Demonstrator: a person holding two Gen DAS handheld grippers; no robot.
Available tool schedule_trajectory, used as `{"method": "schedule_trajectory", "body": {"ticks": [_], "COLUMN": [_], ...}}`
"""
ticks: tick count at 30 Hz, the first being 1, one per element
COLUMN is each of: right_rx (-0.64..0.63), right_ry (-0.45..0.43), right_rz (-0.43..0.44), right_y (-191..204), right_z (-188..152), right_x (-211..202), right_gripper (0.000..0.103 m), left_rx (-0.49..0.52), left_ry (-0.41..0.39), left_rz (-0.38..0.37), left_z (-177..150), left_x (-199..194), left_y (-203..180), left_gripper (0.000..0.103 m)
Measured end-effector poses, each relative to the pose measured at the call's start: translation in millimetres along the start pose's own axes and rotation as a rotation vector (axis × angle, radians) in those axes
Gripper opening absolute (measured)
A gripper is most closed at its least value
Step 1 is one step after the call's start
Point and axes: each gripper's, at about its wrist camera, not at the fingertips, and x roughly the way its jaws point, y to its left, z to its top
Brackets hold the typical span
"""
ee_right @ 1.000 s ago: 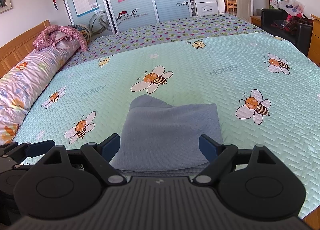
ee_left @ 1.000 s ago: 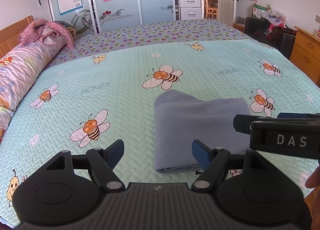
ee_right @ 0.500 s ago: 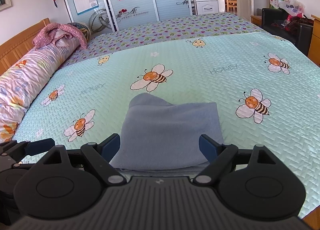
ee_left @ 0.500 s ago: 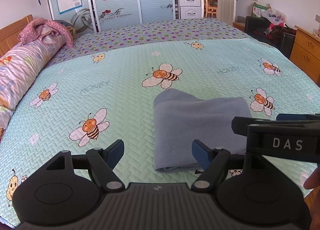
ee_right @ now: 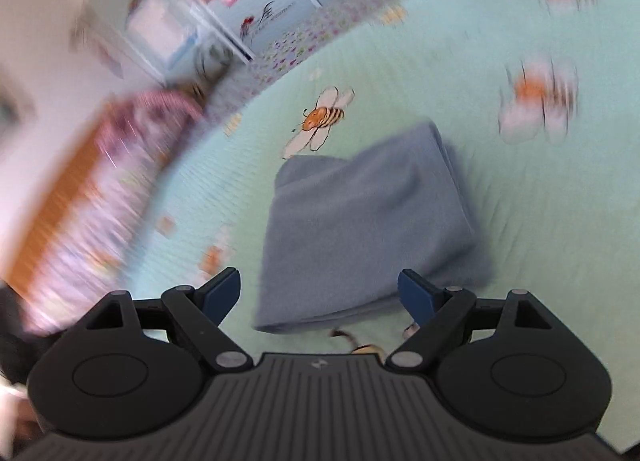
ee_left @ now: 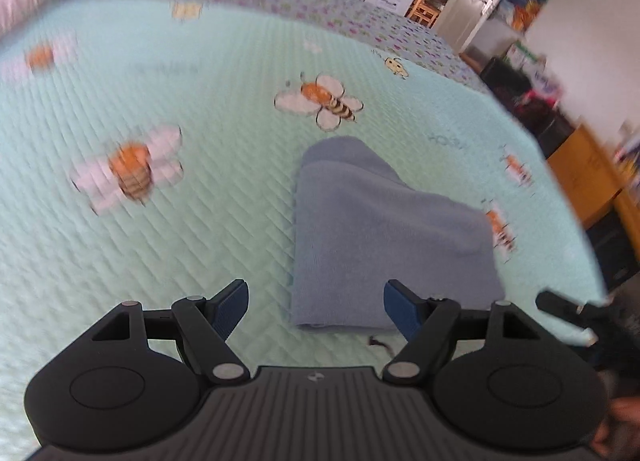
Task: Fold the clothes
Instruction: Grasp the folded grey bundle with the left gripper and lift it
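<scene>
On the bed (ee_left: 200,245), a folded blue cloth (ee_left: 384,237) is lying flat on the bee-print cover. Left tongs (ee_left: 314,311) are hovering spread wide over its near edge, gripping nothing. Right tongs (ee_right: 320,295) are likewise gaping, empty, above that edge; both views are blurring.

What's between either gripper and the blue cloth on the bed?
Nothing visible. The folded blue cloth lies bare on the bee-print bedspread, straight ahead of the left gripper and right gripper. Both sets of jaws are open, with only bedspread before them.
</scene>
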Motion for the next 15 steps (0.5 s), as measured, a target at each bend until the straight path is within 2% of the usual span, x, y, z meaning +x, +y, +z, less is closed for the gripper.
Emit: {"method": "schedule_trajectory", "body": {"ticks": [1,3,7,9,15], "right_rx": [0.086,0.199,0.261,0.28,0.337], "right_ry": [0.011,0.019,0.033,0.05,0.144], "right_rz": [0.054,0.094,0.082,0.068,0.091], "right_y": [-22,-59,-97,-109,-127], "right_z": [6,15,32,42,53], "right_x": [0,0,3,8,34], "right_gripper": [0.086,0.086,0.086,0.086,0.086], "left_rx": [-0.038,-0.107,-0.193,-0.22,-0.179], "left_ry": [0.018,0.058,0.14,0.192,0.312], "left_rz": [-0.036,-0.091,-0.18,-0.2,-0.248], "left_z": [3,10,25,33,50], "left_x": [7,25,68,90,142], "left_y": [10,25,44,49,47], "left_gripper": [0.077,0.077,0.077,0.077,0.077]}}
